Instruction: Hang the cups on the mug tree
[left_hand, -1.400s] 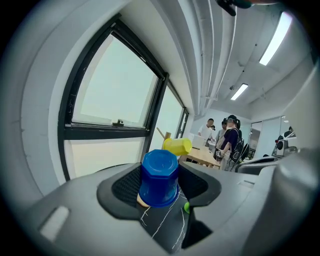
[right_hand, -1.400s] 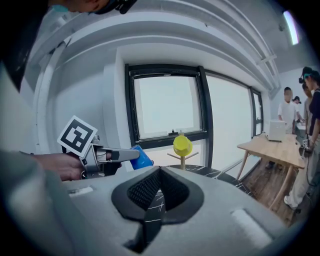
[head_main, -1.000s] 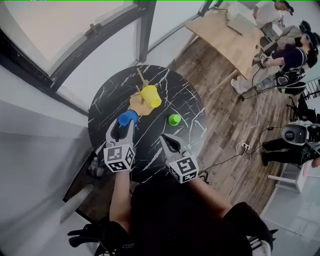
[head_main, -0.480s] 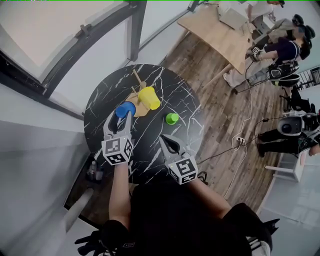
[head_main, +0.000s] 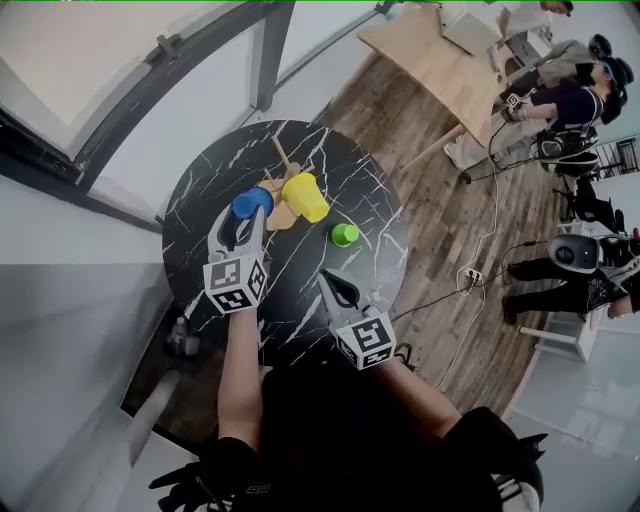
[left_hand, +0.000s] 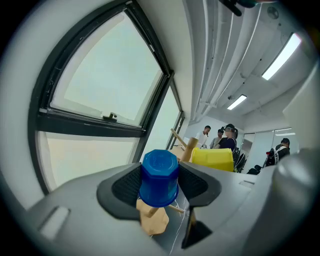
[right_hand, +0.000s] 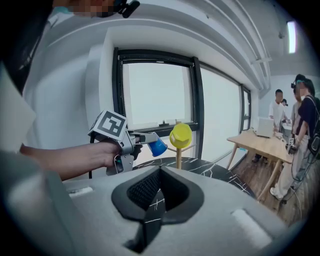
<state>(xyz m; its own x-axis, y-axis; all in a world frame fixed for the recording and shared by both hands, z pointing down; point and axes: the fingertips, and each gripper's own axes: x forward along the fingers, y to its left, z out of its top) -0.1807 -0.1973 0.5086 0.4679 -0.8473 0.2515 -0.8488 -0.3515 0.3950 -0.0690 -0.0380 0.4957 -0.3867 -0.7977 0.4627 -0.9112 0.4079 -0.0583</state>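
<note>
My left gripper (head_main: 246, 215) is shut on a blue cup (head_main: 252, 203), held bottom-forward between the black pads and filling the middle of the left gripper view (left_hand: 159, 176). The cup sits right beside the wooden mug tree (head_main: 280, 203), whose base (left_hand: 152, 218) shows just below it. A yellow cup (head_main: 305, 196) hangs on the tree, also seen past the blue one (left_hand: 212, 159) and in the right gripper view (right_hand: 180, 134). A green cup (head_main: 345, 235) stands on the black marble table (head_main: 310, 300). My right gripper (head_main: 334, 282) is shut and empty, hovering over the table's near side.
The round table stands by a large window (head_main: 110, 60). A long wooden table (head_main: 450, 75) and several people (head_main: 575, 100) are at the far right, with cables (head_main: 470, 290) on the wooden floor. A small bottle (head_main: 178, 335) sits under the table's left edge.
The left gripper has carried the blue cup forward, closer to the mug tree. The right gripper has stayed about where it was.
</note>
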